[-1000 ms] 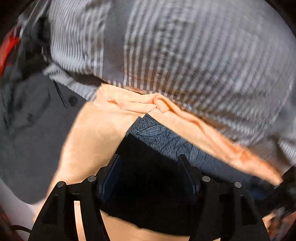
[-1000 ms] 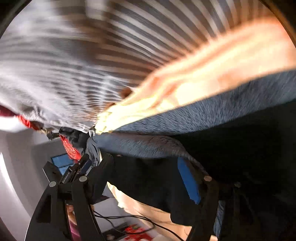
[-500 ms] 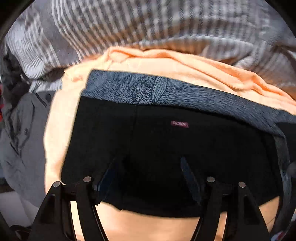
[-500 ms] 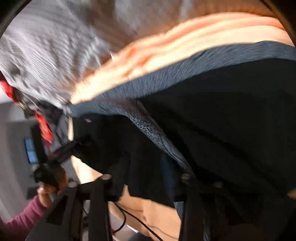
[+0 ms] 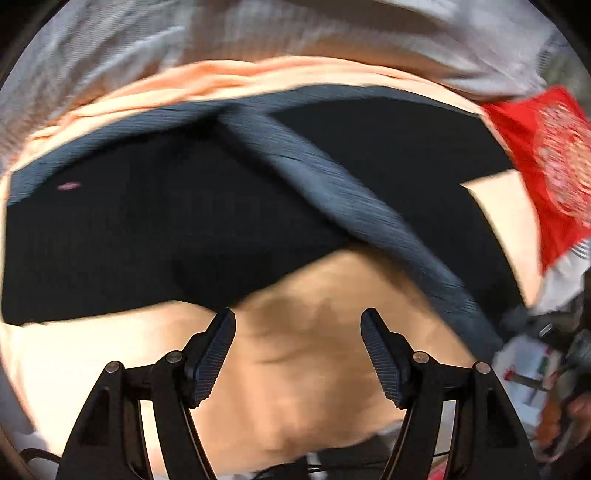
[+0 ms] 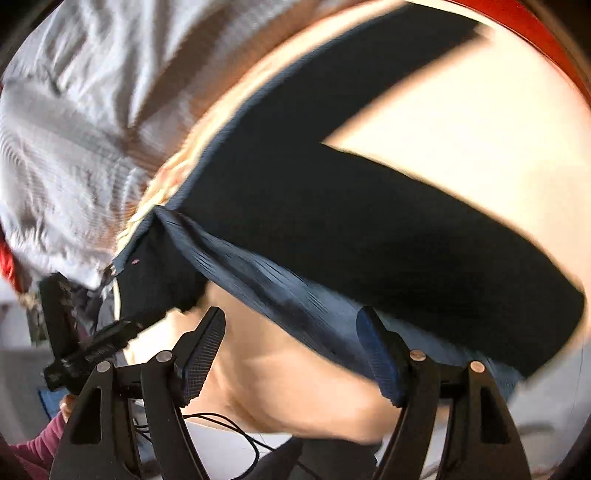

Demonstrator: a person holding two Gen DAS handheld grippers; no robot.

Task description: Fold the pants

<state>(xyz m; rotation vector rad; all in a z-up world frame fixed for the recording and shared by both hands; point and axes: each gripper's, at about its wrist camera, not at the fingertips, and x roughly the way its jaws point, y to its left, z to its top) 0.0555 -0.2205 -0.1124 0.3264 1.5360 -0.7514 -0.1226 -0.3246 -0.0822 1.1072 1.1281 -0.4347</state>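
Observation:
The black pants (image 5: 155,236) with a blue-grey patterned waistband (image 5: 332,192) lie on a peach cloth (image 5: 314,369). The waistband runs diagonally and one half is folded over. My left gripper (image 5: 297,339) is open and empty over the peach cloth, just short of the pants' near edge. In the right wrist view the pants (image 6: 332,229) spread with two legs apart. My right gripper (image 6: 290,339) is open, its right finger (image 6: 380,354) against the blue-grey waistband (image 6: 280,288); nothing is clamped.
A grey striped sheet (image 5: 258,33) lies behind the peach cloth. A red cloth (image 5: 546,162) sits at the right. A black cable (image 6: 236,432) trails below the cloth edge. The other hand-held gripper (image 6: 81,354) and a maroon sleeve show at left.
Both grippers have drawn back from the pants toward the near edge. The left gripper now hovers over bare peach cloth. The waistband now lies folded diagonally across the pants.

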